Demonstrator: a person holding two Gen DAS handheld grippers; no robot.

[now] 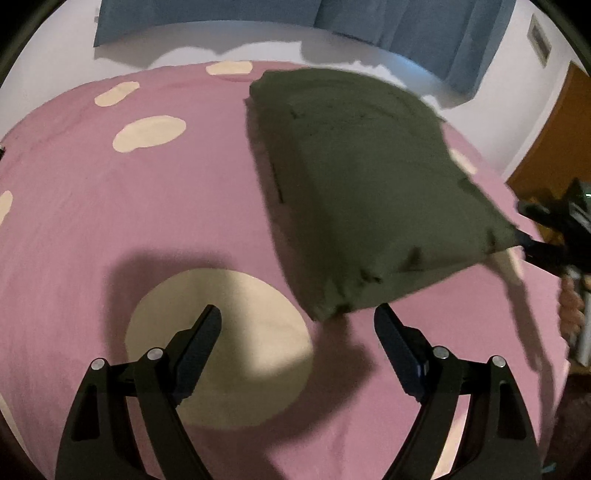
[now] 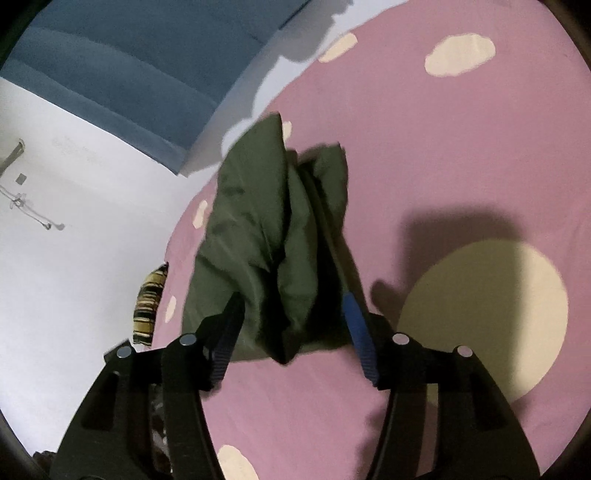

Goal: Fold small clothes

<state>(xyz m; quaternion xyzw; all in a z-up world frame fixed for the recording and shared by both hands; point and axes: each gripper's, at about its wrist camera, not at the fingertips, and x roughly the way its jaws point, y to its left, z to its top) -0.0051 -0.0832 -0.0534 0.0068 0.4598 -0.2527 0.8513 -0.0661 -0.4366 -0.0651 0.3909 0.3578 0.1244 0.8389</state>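
Note:
An olive-green folded garment [image 1: 365, 184] lies on the pink bedsheet [image 1: 129, 214] with cream spots. My left gripper [image 1: 297, 319] is open and empty, just in front of the garment's near corner, above a big cream spot [image 1: 229, 332]. In the left wrist view my right gripper [image 1: 532, 251] touches the garment's right corner. In the right wrist view the garment [image 2: 258, 240] is bunched and its near edge sits between the wide-apart fingers of my right gripper [image 2: 291, 299]; the fingers do not pinch it.
A blue curtain [image 1: 406, 29] hangs on the white wall behind the bed. A brown wooden door [image 1: 546, 147] stands at the right. A striped yellow-and-black cloth [image 2: 147, 306] lies at the bed's edge. The sheet in the right wrist view [image 2: 443, 147] stretches to the right.

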